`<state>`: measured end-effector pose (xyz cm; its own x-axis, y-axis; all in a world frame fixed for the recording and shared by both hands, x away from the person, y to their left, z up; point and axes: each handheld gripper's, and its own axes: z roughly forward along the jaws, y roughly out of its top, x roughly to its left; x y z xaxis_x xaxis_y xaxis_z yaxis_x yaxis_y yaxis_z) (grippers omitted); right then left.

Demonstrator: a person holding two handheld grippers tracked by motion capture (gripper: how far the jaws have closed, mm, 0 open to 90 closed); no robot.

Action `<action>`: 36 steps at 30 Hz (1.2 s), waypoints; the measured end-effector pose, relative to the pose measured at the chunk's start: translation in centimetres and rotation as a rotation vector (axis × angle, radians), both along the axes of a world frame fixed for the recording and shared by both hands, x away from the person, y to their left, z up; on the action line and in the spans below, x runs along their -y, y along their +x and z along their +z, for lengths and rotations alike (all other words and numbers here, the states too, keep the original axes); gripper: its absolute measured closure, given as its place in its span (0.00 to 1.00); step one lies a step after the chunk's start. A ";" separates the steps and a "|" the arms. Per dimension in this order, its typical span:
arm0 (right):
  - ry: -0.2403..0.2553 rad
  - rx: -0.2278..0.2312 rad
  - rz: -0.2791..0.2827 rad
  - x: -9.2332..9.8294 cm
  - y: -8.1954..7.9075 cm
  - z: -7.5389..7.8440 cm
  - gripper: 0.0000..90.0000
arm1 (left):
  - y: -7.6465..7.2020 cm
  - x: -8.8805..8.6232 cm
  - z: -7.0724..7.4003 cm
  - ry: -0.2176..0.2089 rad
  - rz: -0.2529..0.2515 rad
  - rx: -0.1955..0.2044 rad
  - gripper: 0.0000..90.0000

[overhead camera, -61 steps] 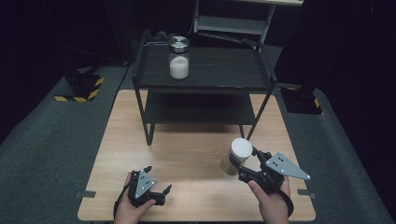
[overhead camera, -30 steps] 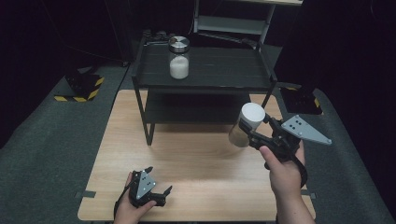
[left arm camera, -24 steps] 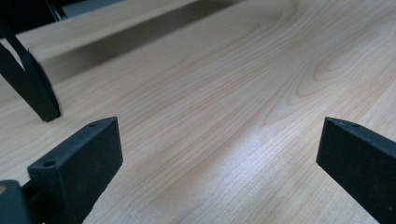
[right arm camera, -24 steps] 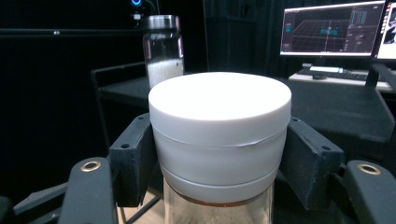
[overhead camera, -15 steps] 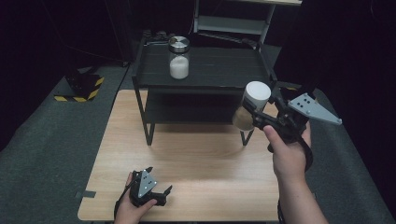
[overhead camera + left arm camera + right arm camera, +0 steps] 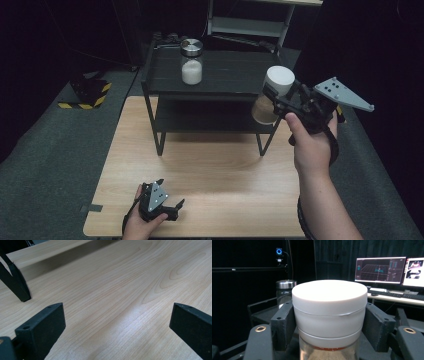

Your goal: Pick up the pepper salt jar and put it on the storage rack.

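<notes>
Near the front edge of the bench [image 6: 210, 165], the left gripper [image 6: 167, 205] rests with its fingers wide apart and empty. Farther on, the right gripper [image 6: 280, 100] clamps the white-lidded jar [image 6: 272, 92], raised beside the black shelf [image 6: 225, 75] that carries another jar [image 6: 191, 62].

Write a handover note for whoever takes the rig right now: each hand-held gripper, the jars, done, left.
Right hand-held gripper: shut on the white-lidded jar, jaws clamping just under the lid, held in the air at the right front corner of the black shelf, about level with its top.
Left hand-held gripper: open, holding nothing, resting low at the near edge of the wooden table.
Metal-lidded jar: upright on the shelf's top tier, white contents inside.
Done: white-lidded jar is off the table.
Left, probably: set it down on the top tier beside the other jar, release.
</notes>
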<state>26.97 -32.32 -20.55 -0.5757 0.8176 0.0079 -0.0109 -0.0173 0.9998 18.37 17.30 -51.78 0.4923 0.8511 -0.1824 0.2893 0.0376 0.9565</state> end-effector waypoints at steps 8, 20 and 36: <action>0.021 0.002 -0.008 -0.6 1.4 1.7 0.38 | 0.1 -0.2 0.1 -0.018 -0.002 -0.011 0.01; -0.019 0.020 -0.046 -2.9 3.5 3.0 0.38 | 0.0 -0.3 -0.2 -0.027 -0.003 0.003 0.01; -0.011 -0.019 -0.110 -4.8 7.6 2.8 0.38 | 0.0 -0.7 -0.2 -0.038 -0.015 0.002 0.01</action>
